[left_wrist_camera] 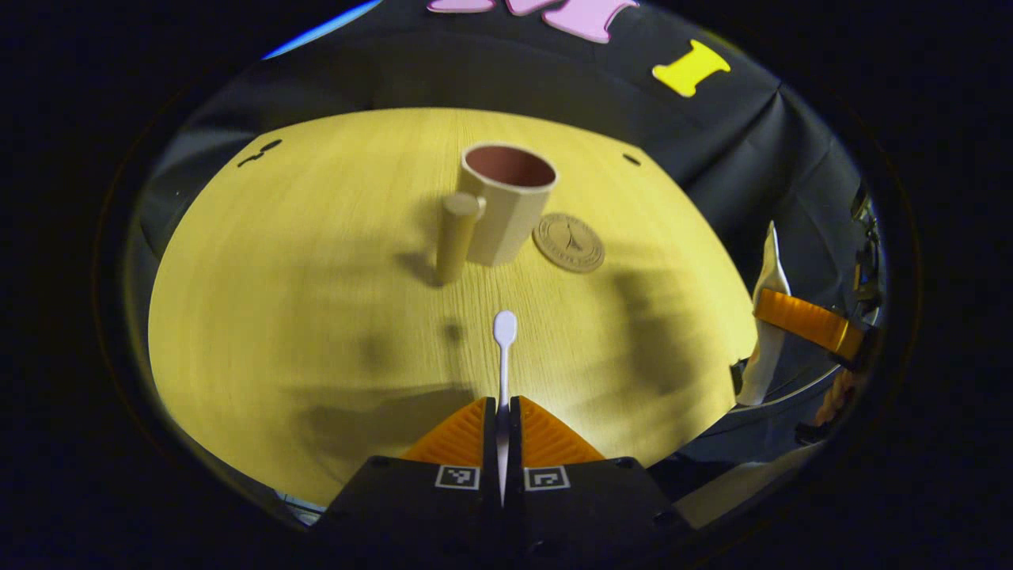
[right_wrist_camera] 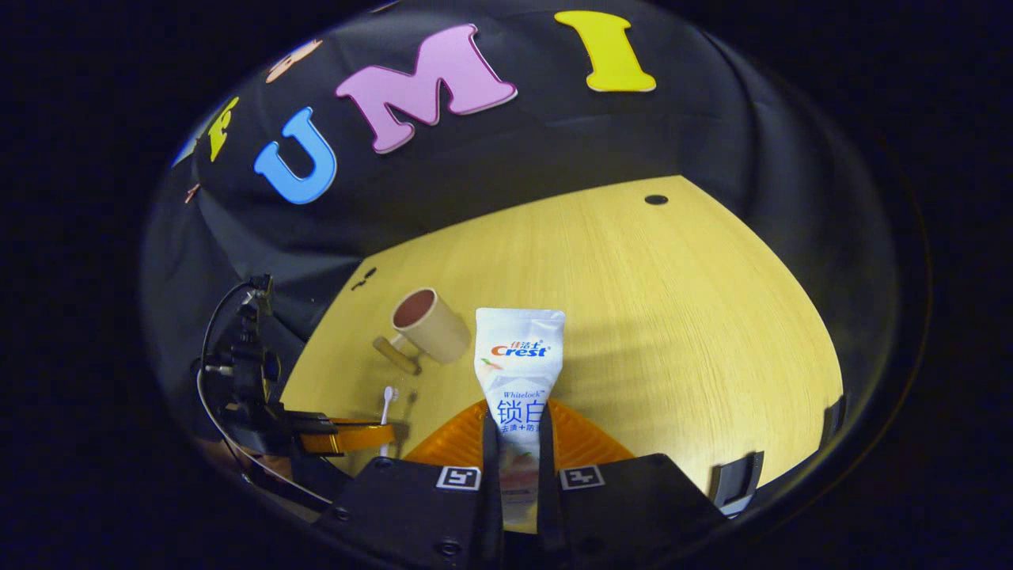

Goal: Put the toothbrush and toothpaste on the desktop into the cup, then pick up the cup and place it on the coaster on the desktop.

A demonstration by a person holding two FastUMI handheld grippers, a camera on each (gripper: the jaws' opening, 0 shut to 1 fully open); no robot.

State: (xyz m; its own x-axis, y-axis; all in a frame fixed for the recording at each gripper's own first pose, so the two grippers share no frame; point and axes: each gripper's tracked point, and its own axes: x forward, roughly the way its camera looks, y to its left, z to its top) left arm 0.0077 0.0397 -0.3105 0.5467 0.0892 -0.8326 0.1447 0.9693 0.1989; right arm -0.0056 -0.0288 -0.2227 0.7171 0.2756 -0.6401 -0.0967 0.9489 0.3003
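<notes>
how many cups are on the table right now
1. The cup stands upright near the far side of the table, handle toward the left gripper, with the coaster beside it. Nothing looks able to hide another.

The cup (left_wrist_camera: 506, 207) at upper centre is beige outside, reddish-brown inside. The coaster (left_wrist_camera: 568, 242) is tan with an engraved pattern. The toothbrush (left_wrist_camera: 504, 348) is white; the desktop (left_wrist_camera: 277, 317) is yellow woodgrain.

Black gripper body (left_wrist_camera: 506, 507), square markers
</notes>
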